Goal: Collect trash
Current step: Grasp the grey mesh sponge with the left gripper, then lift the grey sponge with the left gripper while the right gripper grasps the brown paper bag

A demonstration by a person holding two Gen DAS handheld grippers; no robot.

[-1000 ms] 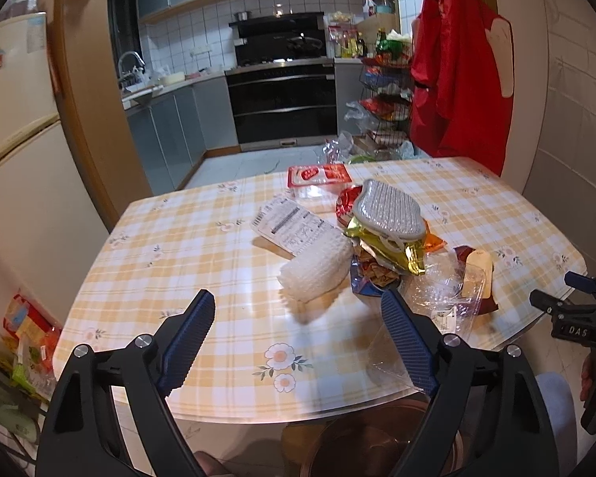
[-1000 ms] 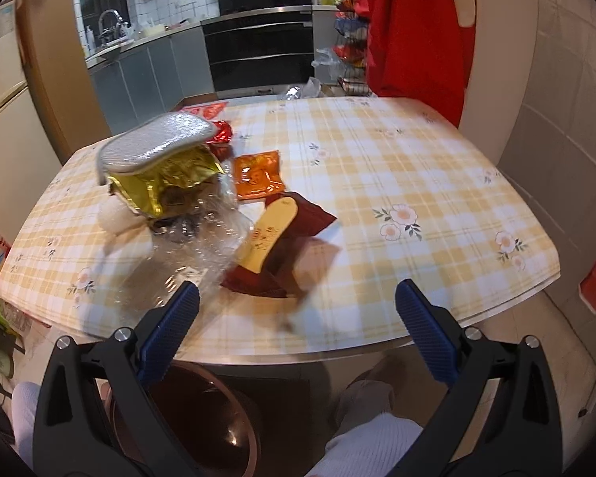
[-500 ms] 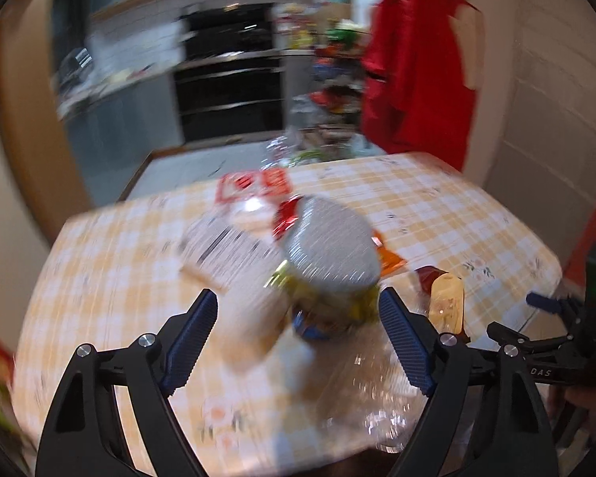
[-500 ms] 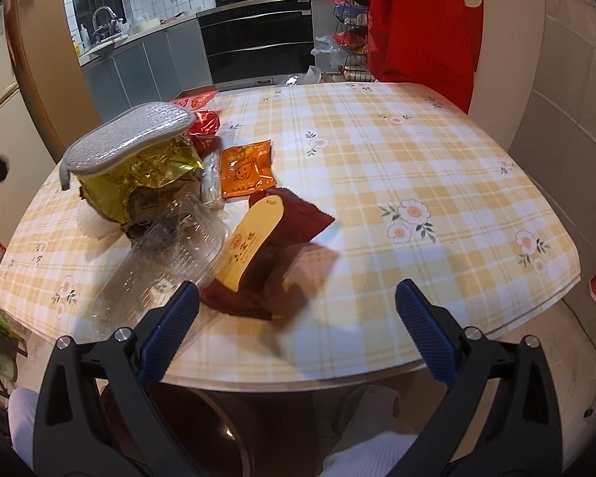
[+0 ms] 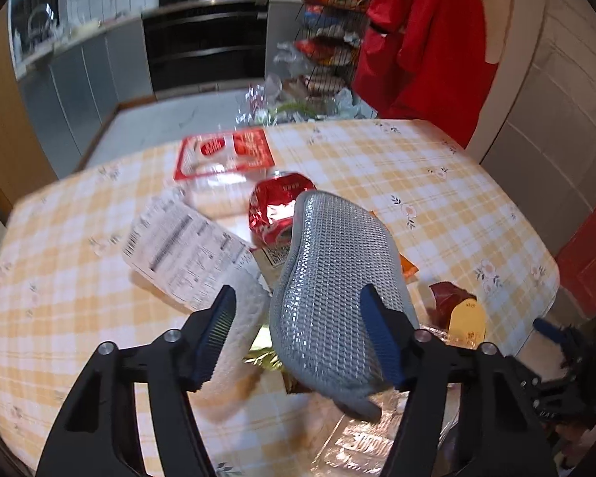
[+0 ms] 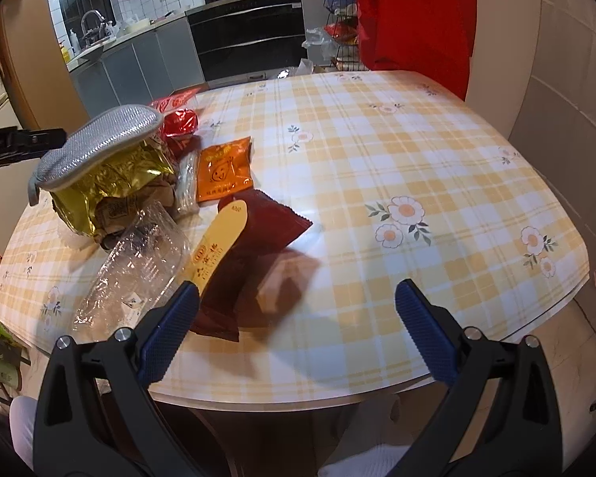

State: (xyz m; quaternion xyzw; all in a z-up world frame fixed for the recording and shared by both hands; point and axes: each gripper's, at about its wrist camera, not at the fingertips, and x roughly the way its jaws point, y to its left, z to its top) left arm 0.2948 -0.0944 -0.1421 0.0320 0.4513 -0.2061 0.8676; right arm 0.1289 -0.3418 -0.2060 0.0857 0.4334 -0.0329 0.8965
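A pile of trash lies on the yellow checked table (image 6: pixel 377 167). A silver mesh pad (image 5: pixel 329 286) sits on top of a crumpled gold wrapper (image 6: pixel 111 187). My left gripper (image 5: pixel 302 330) is open, its fingers on either side of the pad's near end without touching it. Around it lie a white foam net (image 5: pixel 238 326), a printed paper label (image 5: pixel 182 246) and a red wrapper (image 5: pixel 278 206). My right gripper (image 6: pixel 294 326) is open and empty at the table's near edge, just right of a dark red wrapper (image 6: pixel 254 246) with a yellow strip (image 6: pixel 218 246).
An orange packet (image 6: pixel 224 169) and a clear plastic container (image 6: pixel 135 266) lie by the pile. A red-lidded tray (image 5: pixel 226 155) sits at the far side. A brown bin (image 6: pixel 202 437) stands under the table's near edge. A red coat (image 5: pixel 429 39) hangs on the right wall.
My left gripper has moved forward and down over the pile, so its fingers now flank the silver pad. My right gripper has moved slightly forward toward the dark red wrapper.
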